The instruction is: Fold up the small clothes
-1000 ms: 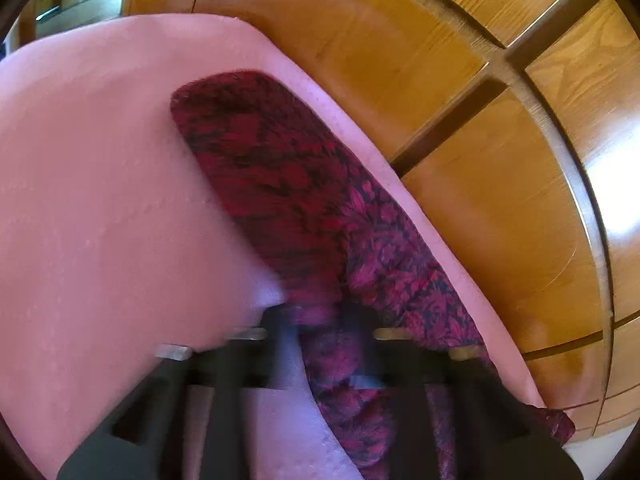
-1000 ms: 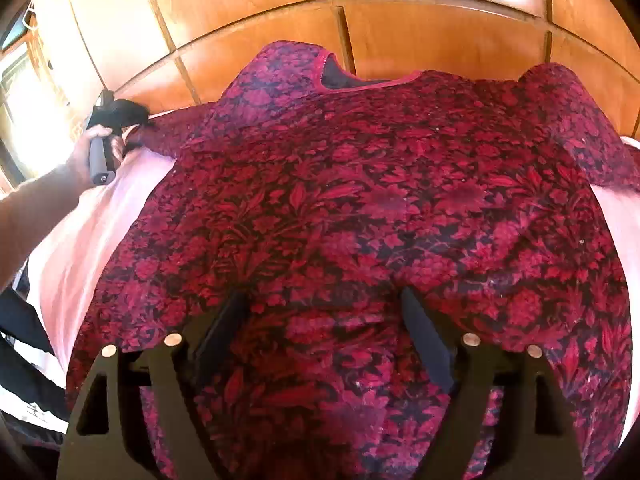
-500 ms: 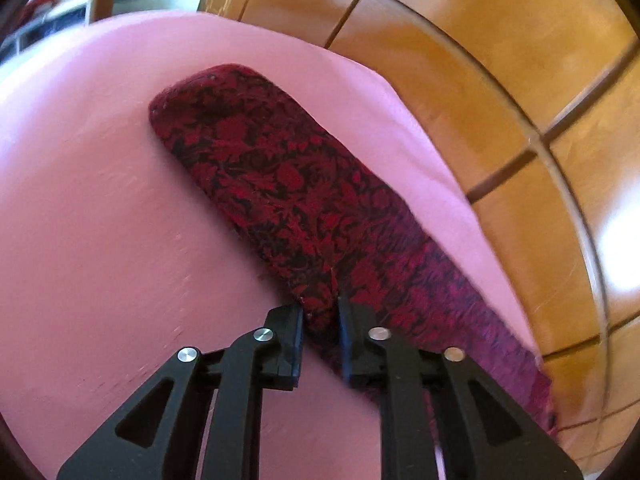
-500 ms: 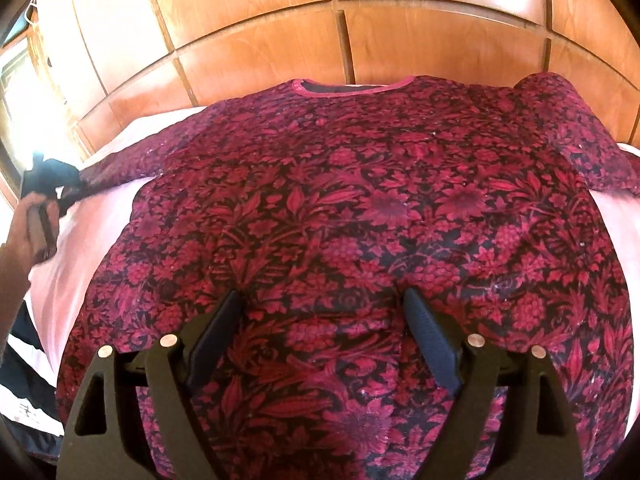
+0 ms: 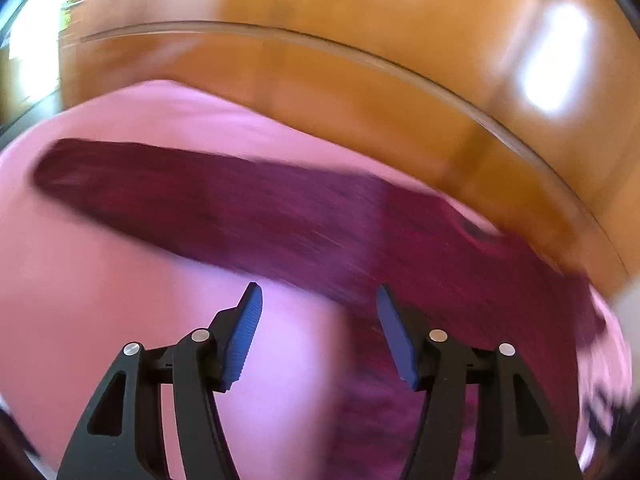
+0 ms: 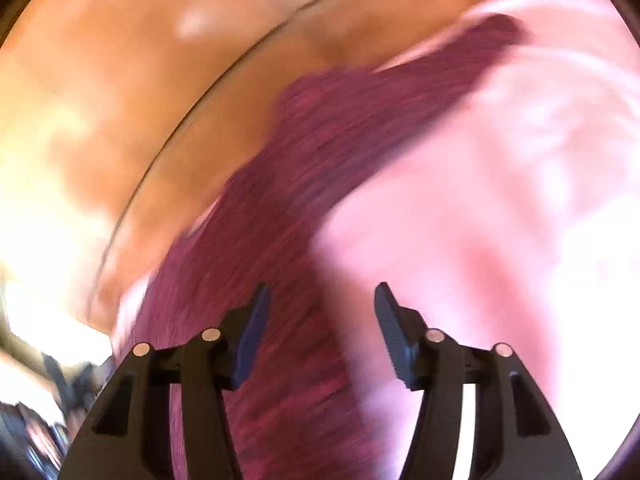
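Both views are blurred by motion. The left gripper (image 5: 318, 320) has its fingers (image 5: 244, 332) wide apart, with nothing between them; it hangs above the pink sheet (image 5: 100, 300). The dark red garment (image 5: 280, 220) lies flat on this sheet, with one long sleeve (image 5: 140, 180) stretched out to the left, near the wooden panel (image 5: 360, 60). The right gripper (image 6: 320, 320) also has its fingers (image 6: 250, 332) apart and holds nothing. Below it, the garment (image 6: 300, 240) runs along the edge of the sheet (image 6: 500, 220), and the other sleeve (image 6: 460, 64) reaches up to the right, beside the wooden panel (image 6: 160, 80).
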`<state>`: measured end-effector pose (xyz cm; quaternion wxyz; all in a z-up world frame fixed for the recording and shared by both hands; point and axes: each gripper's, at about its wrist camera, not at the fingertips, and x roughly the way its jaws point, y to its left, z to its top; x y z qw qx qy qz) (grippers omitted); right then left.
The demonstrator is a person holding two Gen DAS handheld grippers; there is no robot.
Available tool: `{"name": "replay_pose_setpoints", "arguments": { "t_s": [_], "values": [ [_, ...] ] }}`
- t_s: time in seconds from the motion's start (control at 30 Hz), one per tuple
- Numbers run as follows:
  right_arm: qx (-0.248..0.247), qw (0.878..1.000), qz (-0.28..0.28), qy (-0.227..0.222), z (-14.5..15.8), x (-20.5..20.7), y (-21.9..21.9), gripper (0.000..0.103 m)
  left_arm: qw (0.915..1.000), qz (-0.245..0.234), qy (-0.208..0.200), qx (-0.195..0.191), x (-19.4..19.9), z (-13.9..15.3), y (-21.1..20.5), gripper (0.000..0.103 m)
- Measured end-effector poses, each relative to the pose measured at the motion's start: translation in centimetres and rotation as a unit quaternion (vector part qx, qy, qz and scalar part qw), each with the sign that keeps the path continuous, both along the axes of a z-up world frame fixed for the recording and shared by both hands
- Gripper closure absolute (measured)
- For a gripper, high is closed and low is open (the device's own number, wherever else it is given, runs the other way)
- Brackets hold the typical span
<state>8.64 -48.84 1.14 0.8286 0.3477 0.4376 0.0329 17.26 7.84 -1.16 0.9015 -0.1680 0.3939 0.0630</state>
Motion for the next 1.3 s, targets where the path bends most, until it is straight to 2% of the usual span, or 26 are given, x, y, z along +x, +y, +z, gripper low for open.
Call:
{"name": "replay_pose_setpoints", "arguments": {
  "t_s": [0.1, 0.13, 0.23, 0.33, 0.4, 0.5, 0.53, 0.57, 0.63, 0.73, 0.8, 0.83, 0.93, 1.0, 1.1, 1.13, 1.17, 1.23, 1.3],
  "values": [
    [0.050, 0.996, -0.078, 0.005, -1.5, 1.9, -6.3, 0.049, 0.9972, -0.073, 0.011, 0.015, 0.4, -1.3, -5.9, 0.045],
    [0.067, 0.992, -0.107, 0.006, -2.2, 3.0, -8.6, 0.049, 0.9949, -0.095, 0.013, 0.032, 0.4, -2.0, -8.0, 0.045],
    [0.108, 0.982, -0.158, -0.001, -3.9, 5.9, -12.9, 0.048, 0.9918, -0.119, 0.029, 0.038, 0.7, -3.7, -10.5, 0.043],
    [0.126, 0.973, -0.195, -0.009, -4.9, 8.8, -15.5, 0.049, 0.9912, -0.120, 0.026, 0.048, 0.6, -5.1, -10.9, 0.033],
    [0.125, 0.970, -0.210, -0.010, -5.3, 10.6, -16.6, 0.049, 0.9918, -0.120, 0.024, 0.039, 1.0, -5.3, -11.0, 0.030],
    [0.087, 0.971, -0.222, 0.007, -5.2, 13.7, -17.8, 0.052, 0.9918, -0.124, 0.020, 0.027, 1.0, -5.8, -10.6, 0.025],
    [0.067, 0.974, -0.215, 0.017, -5.1, 14.5, -17.9, 0.063, 0.9916, -0.125, 0.019, 0.026, 1.1, -5.8, -10.7, 0.022],
    [0.034, 0.977, -0.206, 0.035, -4.9, 15.1, -17.7, 0.083, 0.9913, -0.128, 0.019, 0.025, 1.0, -5.6, -10.8, 0.019],
    [-0.030, 0.980, -0.191, 0.043, -3.5, 15.0, -17.2, 0.093, 0.9909, -0.130, 0.020, 0.028, 1.2, -5.7, -11.2, 0.019],
    [-0.116, 0.973, -0.201, -0.018, 1.1, 10.9, -17.3, 0.094, 0.9904, -0.134, 0.022, 0.025, 1.3, -5.7, -11.4, 0.018],
    [-0.163, 0.962, -0.217, -0.029, 2.3, 8.6, -18.0, 0.094, 0.9898, -0.138, 0.023, 0.025, 1.4, -5.7, -11.6, 0.016],
    [-0.174, 0.958, -0.226, -0.011, 1.6, 7.6, -18.8, 0.094, 0.9892, -0.142, 0.024, 0.025, 1.4, -5.7, -11.6, 0.013],
    [-0.164, 0.957, -0.231, 0.061, -2.8, 6.4, -20.4, 0.094, 0.9876, -0.150, 0.030, 0.037, 1.7, -5.9, -12.1, 0.008],
    [-0.133, 0.961, -0.236, 0.058, -4.3, 5.5, -20.6, 0.094, 0.9867, -0.154, 0.034, 0.040, 1.9, -5.9, -12.2, 0.006],
    [-0.109, 0.963, -0.242, 0.056, -3.5, 4.7, -20.6, 0.072, 0.9859, -0.159, 0.040, 0.035, 2.1, -5.6, -11.9, 0.006],
    [-0.120, 0.963, -0.234, 0.059, -2.7, 4.2, -20.0, 0.054, 0.9859, -0.160, 0.040, 0.031, 1.9, -5.3, -11.8, 0.006],
    [-0.125, 0.964, -0.227, 0.054, -1.9, 3.7, -19.7, 0.045, 0.9860, -0.159, 0.041, 0.028, 1.6, -5.0, -11.5, 0.008],
    [-0.114, 0.974, -0.192, 0.038, 0.0, 2.6, -17.6, 0.045, 0.9858, -0.161, 0.040, 0.025, 0.7, -4.4, -11.3, 0.011],
    [-0.101, 0.987, -0.122, 0.014, 1.5, 0.6, -14.3, 0.045, 0.9860, -0.160, 0.038, 0.028, -0.8, -4.0, -10.9, 0.014]
  ]
}}
